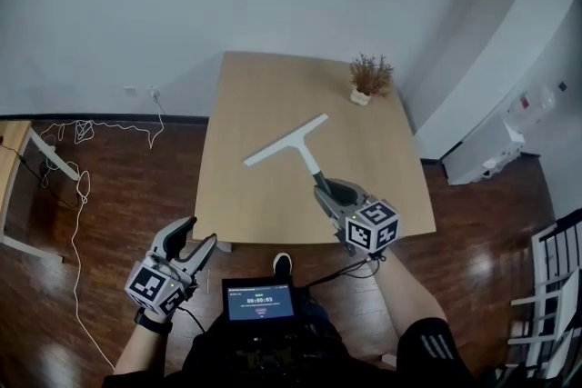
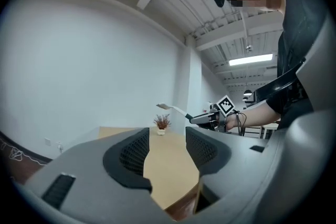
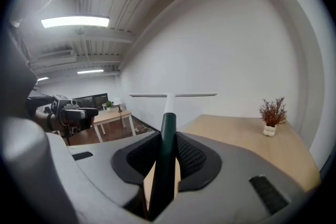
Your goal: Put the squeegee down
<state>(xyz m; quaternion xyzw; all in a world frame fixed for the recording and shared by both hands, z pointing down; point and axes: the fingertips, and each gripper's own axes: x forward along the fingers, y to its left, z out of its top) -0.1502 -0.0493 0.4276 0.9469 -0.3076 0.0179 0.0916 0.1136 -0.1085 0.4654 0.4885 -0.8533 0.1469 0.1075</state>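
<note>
Over the wooden table (image 1: 245, 195), in the head view, a white T-shaped squeegee (image 1: 289, 141) has its long straight blade slanting across the middle of the tabletop. Its thin white shaft runs back toward the near edge and darkens into a handle. The right gripper (image 1: 322, 192) grasps that handle just above the near edge. The left gripper (image 1: 200, 233) hangs off the table's near left corner over the floor, well apart from the squeegee. A small potted plant (image 1: 370, 77) stands at the far right corner.

From the left gripper view, its own jaws stand apart with only the tabletop showing between them. Beyond, the squeegee (image 2: 176, 109) is raised clear of the table, its blade end higher than the plant.

From the right gripper view, both ribbed pads are clamped on the dark green handle, which runs straight up between them. The white shaft ends in the blade, lying crosswise and level against the far wall.
</note>
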